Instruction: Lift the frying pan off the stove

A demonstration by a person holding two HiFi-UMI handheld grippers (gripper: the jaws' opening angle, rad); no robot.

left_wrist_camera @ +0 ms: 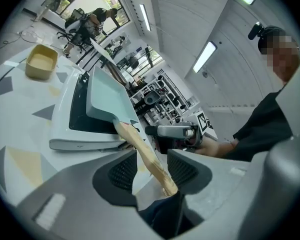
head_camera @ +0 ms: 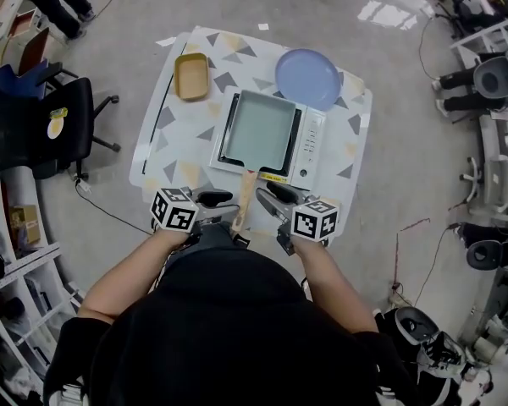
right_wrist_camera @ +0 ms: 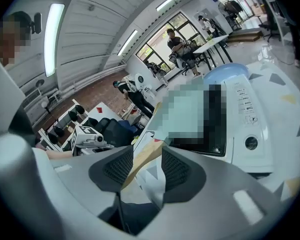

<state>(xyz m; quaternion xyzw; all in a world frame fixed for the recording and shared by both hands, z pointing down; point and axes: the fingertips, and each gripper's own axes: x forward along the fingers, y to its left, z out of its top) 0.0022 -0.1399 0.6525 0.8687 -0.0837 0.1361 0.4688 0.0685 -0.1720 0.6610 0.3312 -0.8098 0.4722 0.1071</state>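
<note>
L tongs [head_camera: 213,198], R tongs [head_camera: 278,194], pan handle [head_camera: 245,200] btwn

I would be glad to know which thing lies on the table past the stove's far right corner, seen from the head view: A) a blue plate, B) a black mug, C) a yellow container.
A: the blue plate lies past the stove at its far right corner; the yellow container lies far left.

No readable text. Stove [head_camera: 309,146] panel print too small, its yellow sticker [head_camera: 273,177] illegible. Cubes [head_camera: 174,209] carry black-white square markers only, no letters.
</note>
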